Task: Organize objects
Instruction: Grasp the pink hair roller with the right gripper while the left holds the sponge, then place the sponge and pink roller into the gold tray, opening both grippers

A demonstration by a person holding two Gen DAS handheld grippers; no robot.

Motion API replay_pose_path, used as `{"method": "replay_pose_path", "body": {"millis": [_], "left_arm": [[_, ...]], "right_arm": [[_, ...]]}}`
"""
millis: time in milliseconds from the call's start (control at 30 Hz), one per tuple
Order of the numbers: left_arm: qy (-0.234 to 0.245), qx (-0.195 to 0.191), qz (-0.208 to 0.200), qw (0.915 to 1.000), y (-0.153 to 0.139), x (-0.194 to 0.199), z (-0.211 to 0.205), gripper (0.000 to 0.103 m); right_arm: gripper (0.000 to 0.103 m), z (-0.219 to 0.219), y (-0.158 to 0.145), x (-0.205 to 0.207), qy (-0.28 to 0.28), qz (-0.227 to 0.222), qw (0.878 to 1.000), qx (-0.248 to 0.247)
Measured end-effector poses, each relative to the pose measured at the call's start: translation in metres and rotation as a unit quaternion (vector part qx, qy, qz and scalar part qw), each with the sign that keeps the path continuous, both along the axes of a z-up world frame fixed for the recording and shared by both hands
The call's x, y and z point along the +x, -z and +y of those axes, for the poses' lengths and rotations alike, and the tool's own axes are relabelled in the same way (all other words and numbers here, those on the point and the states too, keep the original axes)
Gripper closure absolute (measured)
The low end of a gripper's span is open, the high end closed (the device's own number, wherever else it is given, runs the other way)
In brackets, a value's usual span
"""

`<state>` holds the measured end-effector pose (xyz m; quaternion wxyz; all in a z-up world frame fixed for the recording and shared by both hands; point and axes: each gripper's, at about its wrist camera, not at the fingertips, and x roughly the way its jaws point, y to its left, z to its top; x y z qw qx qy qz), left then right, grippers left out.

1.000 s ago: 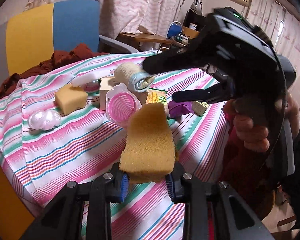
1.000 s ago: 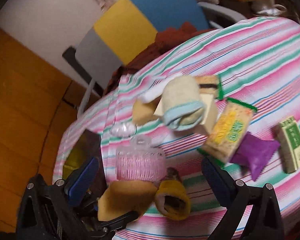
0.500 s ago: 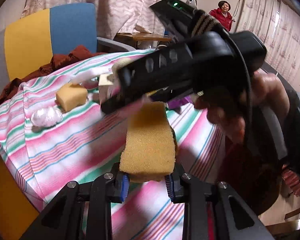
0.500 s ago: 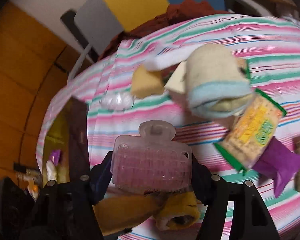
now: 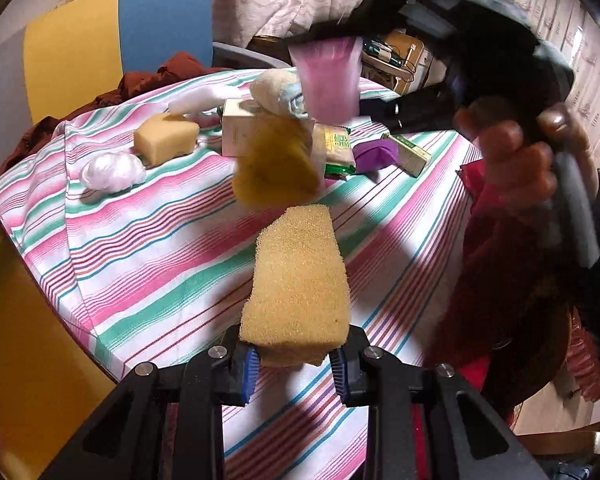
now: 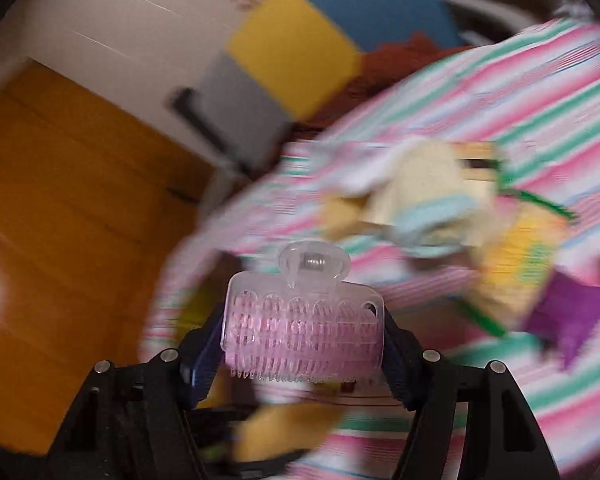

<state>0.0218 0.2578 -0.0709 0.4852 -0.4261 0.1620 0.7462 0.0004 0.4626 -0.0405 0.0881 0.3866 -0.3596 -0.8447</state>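
My left gripper [image 5: 296, 364] is shut on a long yellow sponge [image 5: 296, 292], held above the striped tablecloth [image 5: 148, 240]. My right gripper [image 6: 304, 340] is shut on a pink hair roller [image 6: 304, 328] with a clear clip. From the left wrist view that roller [image 5: 328, 76] hangs blurred in the air above the pile, under the black right gripper and a hand [image 5: 512, 152]. A blurred yellow item [image 5: 276, 164] shows just past the sponge tip. On the table lie a second sponge [image 5: 166, 138], a rolled towel [image 5: 278, 90] and a cream box [image 5: 240, 132].
A white plastic wad [image 5: 112, 170], a green-edged snack pack [image 5: 338, 148], a purple packet [image 5: 374, 156] and a small green box [image 5: 408, 154] lie on the cloth. A blue and yellow chair [image 5: 116, 36] stands behind the table. Orange wood floor [image 6: 60, 220] lies to the left.
The right gripper closed on the pink hair roller and lifted it off the table. The left gripper kept hold of the sponge. The right wrist view is now motion-blurred.
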Motion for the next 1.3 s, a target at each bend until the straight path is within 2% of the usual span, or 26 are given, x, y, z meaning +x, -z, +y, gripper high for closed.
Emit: {"method": "replay_pose_path", "body": {"millis": [67, 100, 133, 167, 200, 233, 300, 500, 733, 867, 1033, 1200, 1300], "left_arm": [[0.001, 0.003, 0.007, 1.0000, -0.003, 0.003, -0.002, 0.074], [0.000, 0.005, 0.009, 1.0000, -0.004, 0.004, -0.003, 0.074], [-0.003, 0.008, 0.010, 0.9999, -0.006, 0.004, -0.005, 0.074], [-0.005, 0.010, 0.009, 0.9999, -0.007, 0.001, -0.005, 0.074], [-0.009, 0.012, 0.008, 0.9999, -0.009, 0.000, -0.006, 0.074], [-0.013, 0.015, 0.008, 0.9998, -0.010, -0.002, -0.007, 0.074], [-0.020, 0.024, 0.007, 0.9995, -0.015, -0.004, -0.012, 0.074], [-0.054, 0.054, 0.012, 0.9970, -0.035, -0.010, -0.037, 0.074], [-0.132, 0.079, 0.026, 0.9878, -0.056, -0.026, -0.088, 0.074], [-0.195, 0.088, 0.026, 0.9764, -0.063, -0.044, -0.128, 0.073], [-0.280, 0.090, 0.026, 0.9554, -0.063, -0.068, -0.185, 0.073], [-0.360, 0.090, 0.025, 0.9284, -0.060, -0.092, -0.239, 0.073], [-0.395, 0.074, 0.035, 0.9148, -0.058, -0.105, -0.261, 0.073]], "right_arm": [[0.034, 0.002, -0.007, 0.004, -0.014, 0.042, 0.998, -0.043], [0.034, 0.003, -0.011, 0.008, -0.038, 0.078, 0.992, -0.088], [0.034, 0.003, -0.013, 0.010, -0.037, 0.085, 0.992, -0.089], [0.034, 0.001, -0.013, 0.011, -0.019, 0.066, 0.996, -0.048], [0.034, -0.002, -0.006, 0.006, -0.006, 0.023, 1.000, -0.012], [0.033, -0.004, -0.004, 0.002, -0.010, 0.018, 1.000, -0.019], [0.033, -0.007, -0.010, 0.003, -0.029, 0.043, 0.998, -0.033], [0.033, -0.019, -0.010, 0.001, -0.032, 0.012, 0.999, 0.021], [0.033, -0.045, -0.020, 0.002, -0.044, 0.000, 0.995, 0.091], [0.033, -0.073, -0.043, 0.002, -0.065, 0.027, 0.991, 0.111], [0.032, -0.128, -0.057, -0.008, -0.120, 0.058, 0.984, 0.119], [0.032, -0.199, -0.052, -0.023, -0.195, 0.060, 0.970, 0.135], [0.032, -0.235, -0.038, -0.030, -0.232, 0.047, 0.962, 0.138]]}}
